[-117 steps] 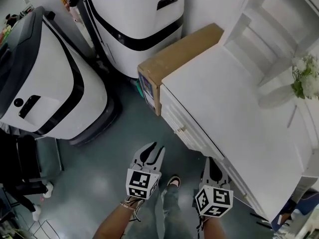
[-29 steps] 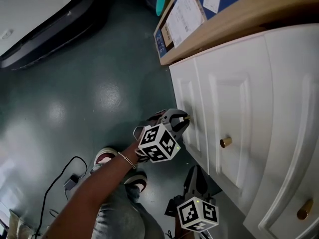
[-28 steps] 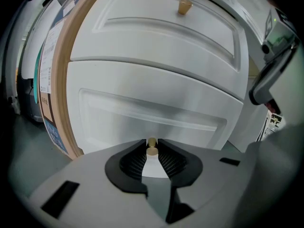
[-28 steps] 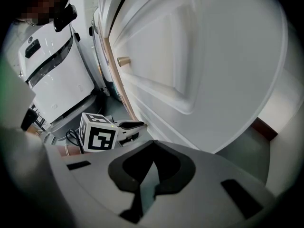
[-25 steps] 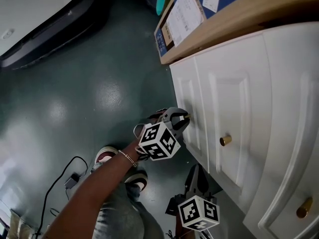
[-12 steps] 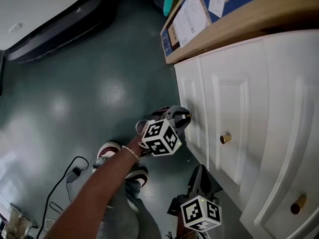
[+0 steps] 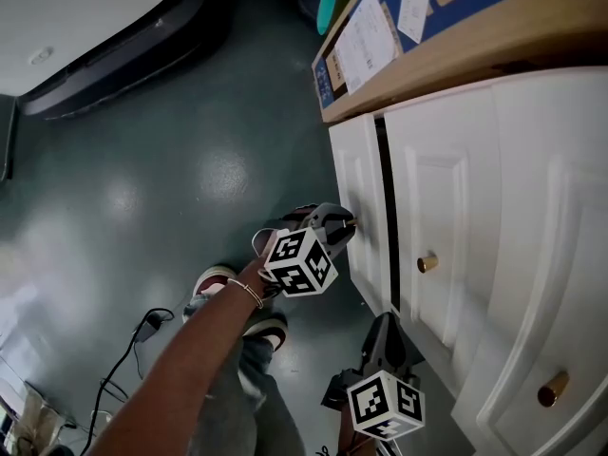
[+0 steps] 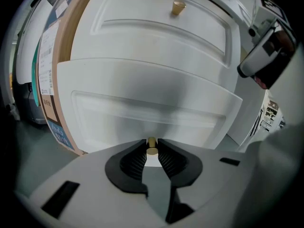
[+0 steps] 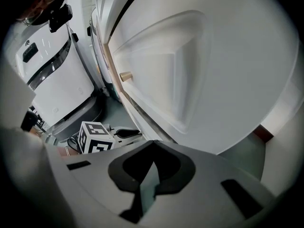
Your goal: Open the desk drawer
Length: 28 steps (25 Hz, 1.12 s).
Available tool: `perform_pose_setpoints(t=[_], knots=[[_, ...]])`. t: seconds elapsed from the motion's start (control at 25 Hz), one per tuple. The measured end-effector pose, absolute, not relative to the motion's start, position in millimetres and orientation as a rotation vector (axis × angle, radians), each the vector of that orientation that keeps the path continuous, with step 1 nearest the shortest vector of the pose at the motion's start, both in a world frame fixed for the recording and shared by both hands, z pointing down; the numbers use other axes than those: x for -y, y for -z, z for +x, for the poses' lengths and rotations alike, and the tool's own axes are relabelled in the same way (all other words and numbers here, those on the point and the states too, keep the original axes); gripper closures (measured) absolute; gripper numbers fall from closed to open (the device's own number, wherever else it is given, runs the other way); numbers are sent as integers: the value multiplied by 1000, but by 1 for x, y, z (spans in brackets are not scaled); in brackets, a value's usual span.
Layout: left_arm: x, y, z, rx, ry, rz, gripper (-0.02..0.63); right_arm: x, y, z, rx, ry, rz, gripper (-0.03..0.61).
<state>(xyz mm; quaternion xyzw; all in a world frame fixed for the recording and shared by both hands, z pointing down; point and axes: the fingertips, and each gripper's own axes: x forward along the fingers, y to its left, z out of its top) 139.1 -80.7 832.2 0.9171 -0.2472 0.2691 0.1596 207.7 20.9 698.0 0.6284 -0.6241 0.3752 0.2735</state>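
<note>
Against the head view half a second back: shows a dark gap point(image 7: 386, 207) along the far edge of the drawer point(image 7: 359, 193), just past the left gripper point(image 7: 348, 221) fingertips; showed none there then; reads as drawer started outward, task under way, most of the travel likely still to do.

Grips the knob point(image 8: 151, 147) between the left fingers point(image 8: 134, 159), pads pressed on both its sides; puts the drawer front directly beyond those fingertips, knob as the only contact.

Closes the right gripper point(image 7: 389, 321) on nothing; right fingers point(image 9: 126, 167) together, empty, a white front just ahead of their tips, not touched as far as can be told.

Counts, head view:
- grippers: two
- fronts: three; one at the left fingertips, one next beyond, one past the right fingers
- knobs: three; one between the left fingers, a second knob point(image 7: 427, 261) beyond them, a third knob point(image 7: 549, 389) well past the right fingers
- box point(image 7: 446, 36): one, far beyond the left fingertips, against the desk end
- shoes point(image 7: 217, 279): two, behind the left fingers
- cable point(image 7: 122, 373): one, well behind
</note>
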Motion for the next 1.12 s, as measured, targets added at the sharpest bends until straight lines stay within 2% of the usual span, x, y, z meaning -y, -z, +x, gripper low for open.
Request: perform_pose_setpoints(t=[1.12], knots=[[32,-835,68,683,-879,2551,528,-11,-668,167,1691,-1011,1649,571]])
